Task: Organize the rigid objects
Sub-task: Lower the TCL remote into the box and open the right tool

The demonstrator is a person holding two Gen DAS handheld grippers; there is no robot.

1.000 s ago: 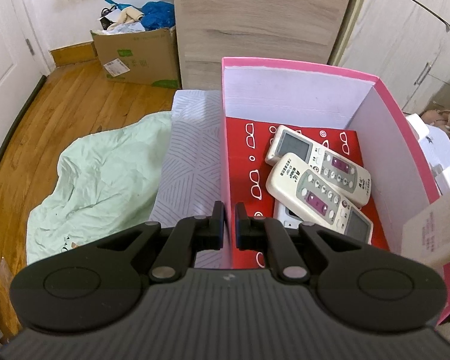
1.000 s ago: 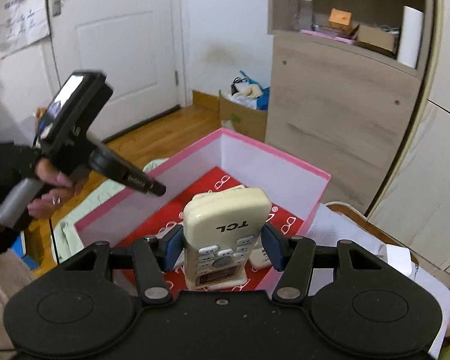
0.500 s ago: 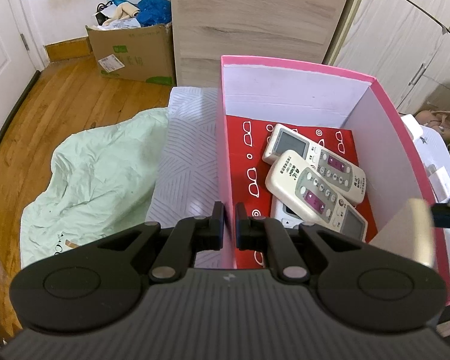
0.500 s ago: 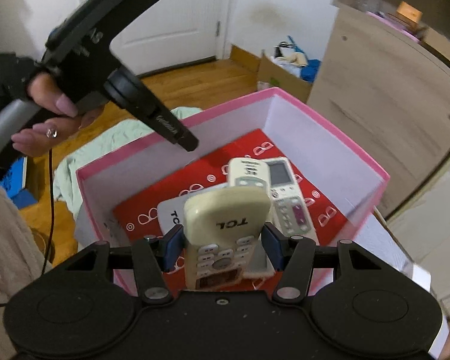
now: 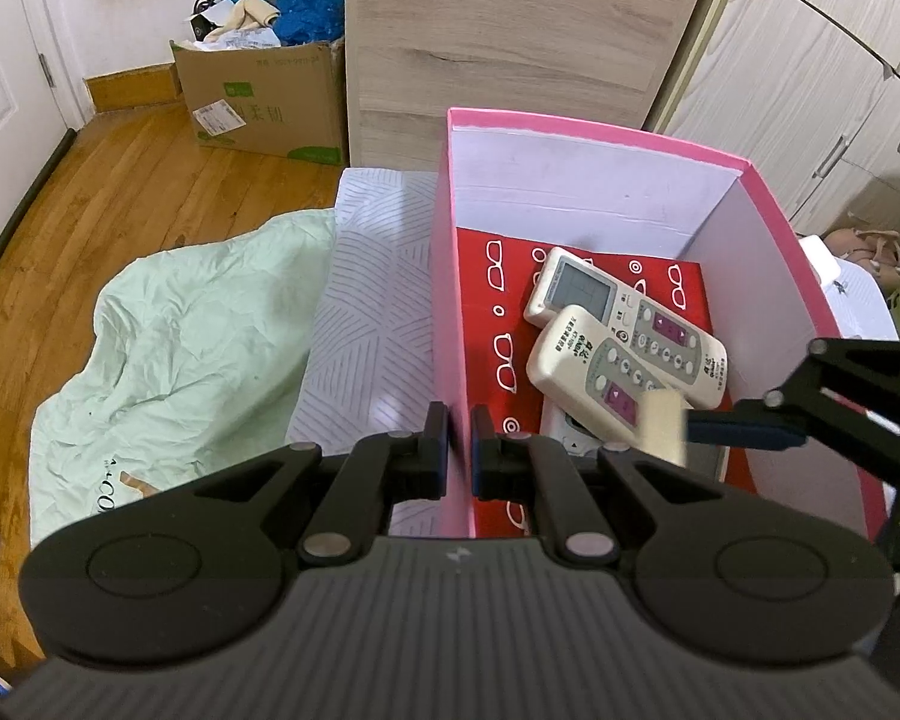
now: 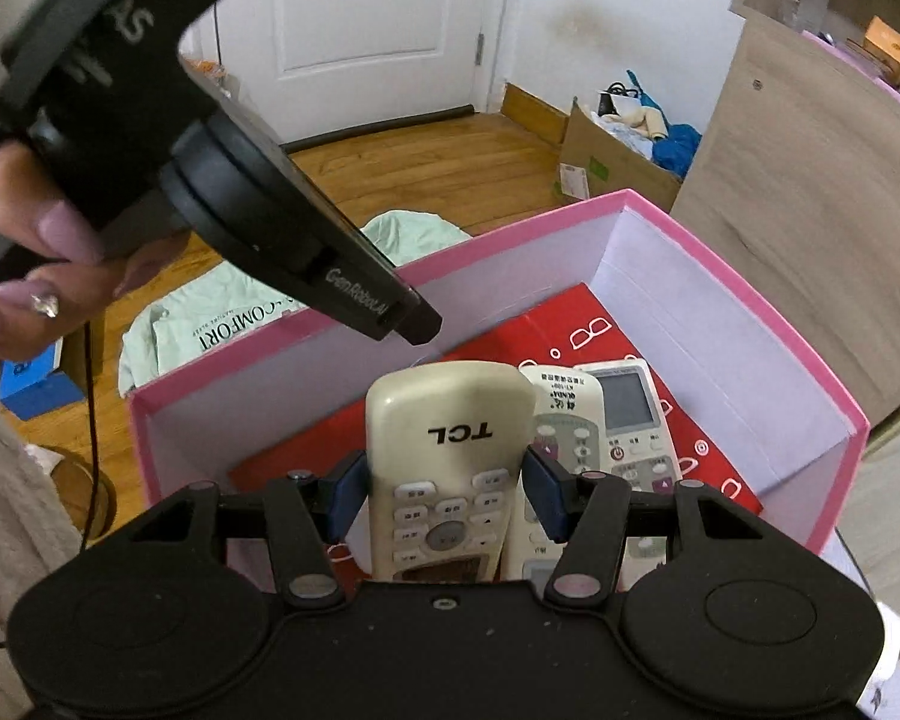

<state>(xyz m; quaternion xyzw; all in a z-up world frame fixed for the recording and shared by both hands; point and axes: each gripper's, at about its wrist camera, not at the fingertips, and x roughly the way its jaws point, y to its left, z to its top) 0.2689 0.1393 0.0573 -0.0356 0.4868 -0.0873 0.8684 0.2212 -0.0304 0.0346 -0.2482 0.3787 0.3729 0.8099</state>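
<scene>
A pink box (image 5: 600, 141) with white inner walls and a red patterned floor holds two white remotes (image 5: 621, 324) lying side by side; a third shows under them. My left gripper (image 5: 459, 450) is shut on the box's left wall (image 5: 447, 300). My right gripper (image 6: 444, 489) is shut on a cream TCL remote (image 6: 450, 420) and holds it low inside the box (image 6: 744, 294), above the other remotes (image 6: 624, 414). In the left wrist view the right gripper (image 5: 744, 420) enters from the right with the cream remote (image 5: 663, 426).
The box stands on a striped white cloth (image 5: 372, 300). A pale green blanket (image 5: 180, 330) lies on the wooden floor to the left. A cardboard box (image 5: 264, 96) and a wooden cabinet (image 5: 510, 24) stand behind. White cupboards (image 5: 840, 72) are at the right.
My right gripper has carried the TCL remote forward and down into the pink box. My left gripper has kept its hold on the box wall.
</scene>
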